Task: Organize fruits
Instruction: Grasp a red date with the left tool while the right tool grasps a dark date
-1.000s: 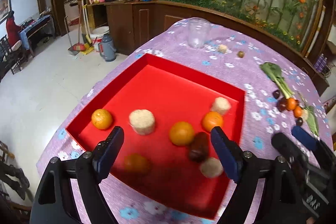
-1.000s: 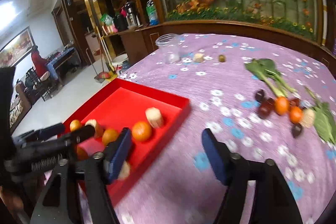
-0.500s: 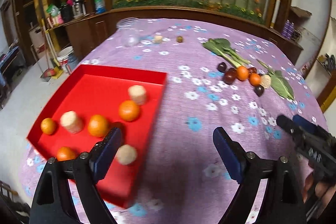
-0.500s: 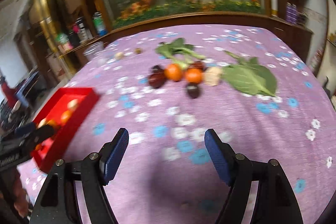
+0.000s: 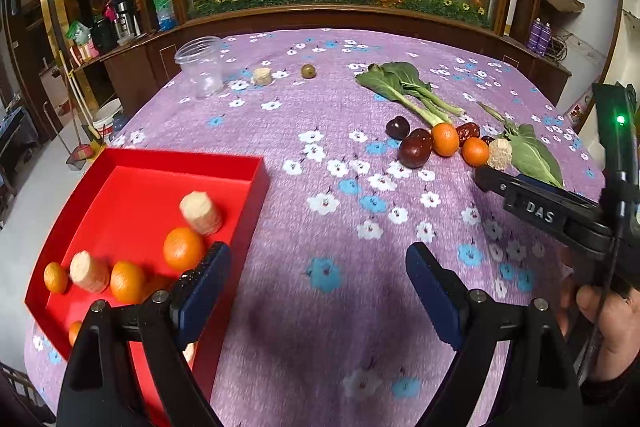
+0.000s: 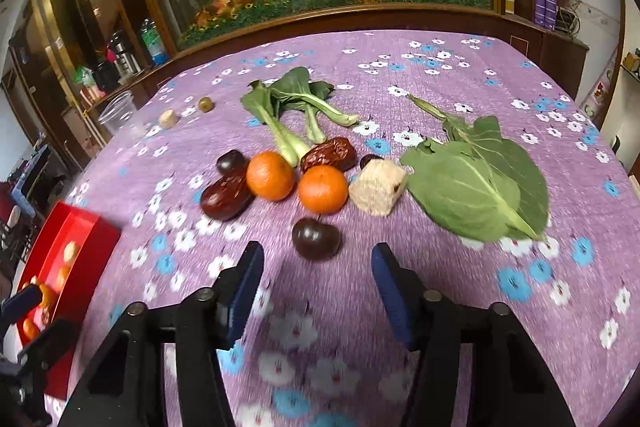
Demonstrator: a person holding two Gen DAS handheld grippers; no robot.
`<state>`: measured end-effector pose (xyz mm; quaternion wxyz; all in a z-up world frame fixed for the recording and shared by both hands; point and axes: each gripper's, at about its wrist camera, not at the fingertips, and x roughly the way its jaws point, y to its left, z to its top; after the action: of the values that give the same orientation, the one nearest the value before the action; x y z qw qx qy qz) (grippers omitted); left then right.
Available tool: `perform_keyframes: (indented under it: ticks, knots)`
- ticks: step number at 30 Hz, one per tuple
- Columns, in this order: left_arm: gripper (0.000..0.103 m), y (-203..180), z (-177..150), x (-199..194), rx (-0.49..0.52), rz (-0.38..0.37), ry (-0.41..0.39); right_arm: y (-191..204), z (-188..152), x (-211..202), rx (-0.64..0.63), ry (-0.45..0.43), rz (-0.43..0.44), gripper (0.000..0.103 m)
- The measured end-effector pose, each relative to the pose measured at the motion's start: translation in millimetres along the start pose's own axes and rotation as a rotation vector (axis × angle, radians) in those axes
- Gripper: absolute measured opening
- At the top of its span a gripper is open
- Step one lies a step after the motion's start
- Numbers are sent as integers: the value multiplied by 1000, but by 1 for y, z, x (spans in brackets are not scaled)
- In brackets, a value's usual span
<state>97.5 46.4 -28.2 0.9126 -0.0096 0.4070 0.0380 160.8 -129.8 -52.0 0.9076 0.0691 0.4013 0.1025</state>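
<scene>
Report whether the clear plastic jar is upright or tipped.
Upright: the clear plastic jar stands on its base on the purple floral tablecloth, open mouth up.

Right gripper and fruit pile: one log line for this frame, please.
right gripper: open, empty | nearest: dark plum, just ahead | left gripper: open, empty | red tray: partly filled

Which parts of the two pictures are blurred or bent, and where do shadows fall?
Left wrist view: the fruit cluster is sharp; the gripper throws a soft dark shadow on the tablecloth between its fingers; the red tray edges bow from the fisheye. Right wrist view: the cloth near the gripper is smeared; the dark plum stays fairly sharp.
</scene>
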Motion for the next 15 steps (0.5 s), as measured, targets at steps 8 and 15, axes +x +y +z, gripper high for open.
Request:
perform_keyframes:
  ticks: [8, 15]
  knots:
    - [88, -11, 20, 22, 2, -15, -4, 3, 7, 24, -5, 38, -24, 39]
    - [88, -36, 42, 48, 49, -64, -32, -1, 6, 23, 0, 34, -3, 28]
